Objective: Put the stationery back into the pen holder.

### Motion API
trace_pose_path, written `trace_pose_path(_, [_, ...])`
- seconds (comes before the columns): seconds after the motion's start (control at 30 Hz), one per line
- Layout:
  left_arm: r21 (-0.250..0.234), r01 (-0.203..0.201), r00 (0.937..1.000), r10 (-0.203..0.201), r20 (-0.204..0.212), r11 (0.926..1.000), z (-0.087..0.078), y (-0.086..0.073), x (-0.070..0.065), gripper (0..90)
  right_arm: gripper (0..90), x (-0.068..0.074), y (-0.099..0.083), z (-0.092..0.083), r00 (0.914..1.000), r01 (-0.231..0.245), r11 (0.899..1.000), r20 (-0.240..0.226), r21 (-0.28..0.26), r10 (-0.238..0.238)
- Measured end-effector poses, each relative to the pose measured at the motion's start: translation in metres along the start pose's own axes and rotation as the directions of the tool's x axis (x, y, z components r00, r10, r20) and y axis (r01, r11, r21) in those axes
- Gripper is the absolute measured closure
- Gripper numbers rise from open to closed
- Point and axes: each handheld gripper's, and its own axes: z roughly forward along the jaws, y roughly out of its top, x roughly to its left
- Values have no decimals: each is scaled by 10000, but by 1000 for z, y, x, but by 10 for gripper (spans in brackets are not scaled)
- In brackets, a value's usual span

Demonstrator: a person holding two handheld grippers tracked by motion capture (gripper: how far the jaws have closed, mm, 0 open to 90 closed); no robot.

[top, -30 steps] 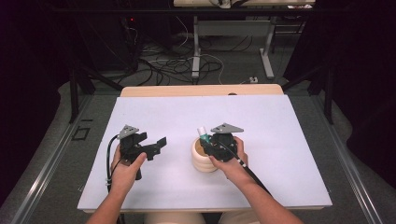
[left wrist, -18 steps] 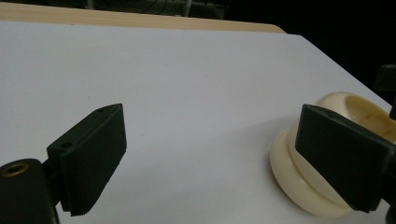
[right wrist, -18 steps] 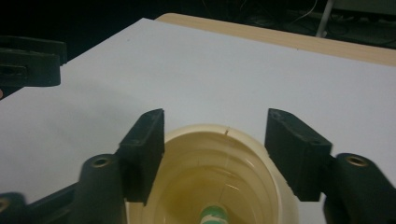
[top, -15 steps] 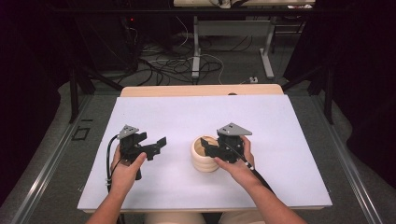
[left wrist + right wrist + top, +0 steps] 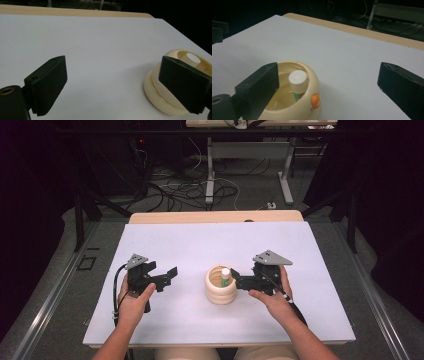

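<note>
Moved: right gripper (image 5: 239,281) has backed off to the right of the cream pot (image 5: 220,291) since a second ago, leaving the small bottle (image 5: 225,277) standing inside it
Right gripper: jaws wide apart, holding nothing, tips just beside the pot's rim
Left gripper (image 5: 167,275): unchanged, jaws spread and empty, well left of the pot
Bottle: white cap (image 5: 297,77), green label, leaning against the pot's inner wall
Pot: ribbed, orange button (image 5: 315,100) on its side, mid-table on the white sheet (image 5: 200,245)
Surroundings: bare sheet around the pot; cables (image 5: 170,190) on the floor beyond the table
</note>
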Motion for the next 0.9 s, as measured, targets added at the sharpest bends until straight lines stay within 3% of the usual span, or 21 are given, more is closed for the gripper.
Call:
trace_pose_path(0.2, [-85,-24,10000,24,-39,10000,-1,0,1,75,0,-23,-5,-20,9979,91,10000,634,-40,-89])
trace_pose_path(0.37, [-79,-65,10000,65,-62,9999,-2,0,1,72,0,-46,-13,-33,9939,-108,9999,1101,62,100])
trace_pose_path(0.63, [-157,-56,9999,55,-88,9999,-2,0,2,70,0,-83,-30,-45,9775,-862,9962,1941,104,826])
trace_pose_path(0.9, [-137,-73,9999,72,-129,9999,-2,0,4,70,0,-106,-43,-48,9639,-1236,9923,2378,17,1196])
